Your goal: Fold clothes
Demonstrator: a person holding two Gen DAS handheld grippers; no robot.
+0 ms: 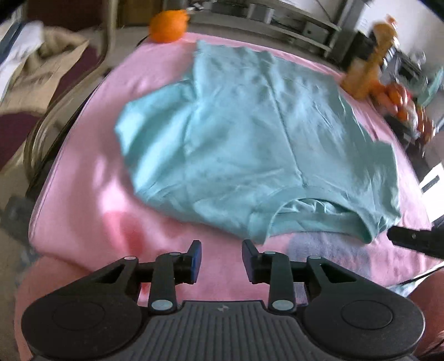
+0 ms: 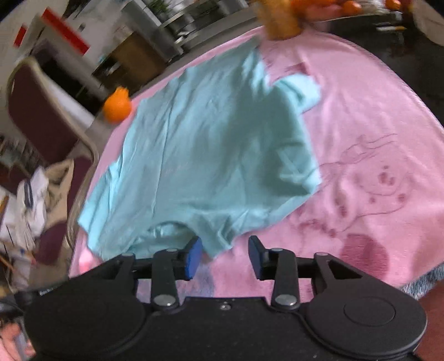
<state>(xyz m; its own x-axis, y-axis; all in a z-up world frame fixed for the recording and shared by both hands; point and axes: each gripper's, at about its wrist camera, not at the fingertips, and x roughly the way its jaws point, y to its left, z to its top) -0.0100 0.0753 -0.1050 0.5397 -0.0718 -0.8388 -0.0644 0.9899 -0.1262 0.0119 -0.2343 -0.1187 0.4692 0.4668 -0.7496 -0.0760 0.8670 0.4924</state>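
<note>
A light teal T-shirt [image 1: 249, 138] [image 2: 208, 152] lies spread flat on a pink blanket [image 1: 83, 194] [image 2: 360, 138], its collar toward me. My left gripper [image 1: 222, 258] is open over bare blanket, just short of the shirt's near edge by the collar, with nothing between its fingers. My right gripper [image 2: 224, 257] is open too. A corner of the shirt's near edge lies in the gap between its jaws, and the pads do not press on it. In the left wrist view a black finger of the right gripper [image 1: 410, 238] pokes in at the right, beside the shirt's shoulder.
An orange round thing [image 1: 168, 26] [image 2: 118, 107] sits at the blanket's far edge. A yellow-orange object [image 1: 369, 69] [image 2: 280, 22] and several oranges [image 1: 396, 97] stand at the far right. A maroon chair [image 2: 36, 111] with piled cloth [image 1: 41, 55] stands on the left.
</note>
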